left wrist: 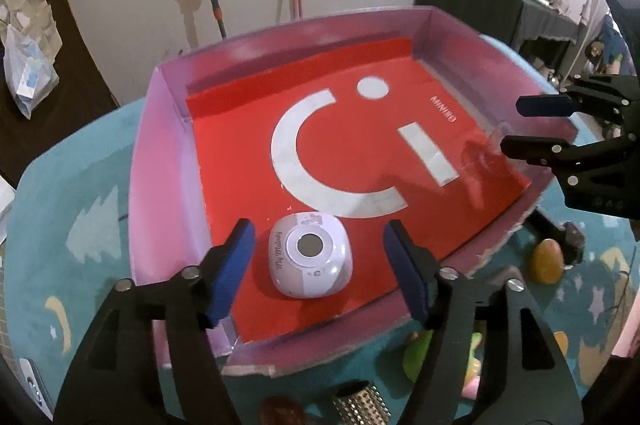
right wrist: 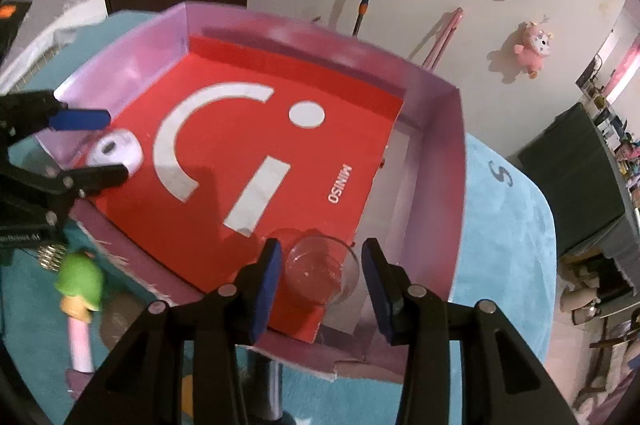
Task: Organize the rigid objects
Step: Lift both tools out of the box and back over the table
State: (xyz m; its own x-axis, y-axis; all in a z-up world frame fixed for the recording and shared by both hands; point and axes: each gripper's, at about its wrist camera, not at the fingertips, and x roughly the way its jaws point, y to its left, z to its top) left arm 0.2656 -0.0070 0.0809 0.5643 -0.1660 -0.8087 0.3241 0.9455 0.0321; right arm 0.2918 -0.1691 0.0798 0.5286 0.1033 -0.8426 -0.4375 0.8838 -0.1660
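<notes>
Standing at the lower centre of the left wrist view, the white device [left wrist: 310, 261] rests on the red sheet [left wrist: 344, 153] inside the pink tray [left wrist: 160, 161], between the spread jaws of the left gripper [left wrist: 316, 269], not touched. In the right wrist view, the right gripper [right wrist: 320, 289] is spread around the glass cup [right wrist: 322, 271] at the lower centre.
</notes>
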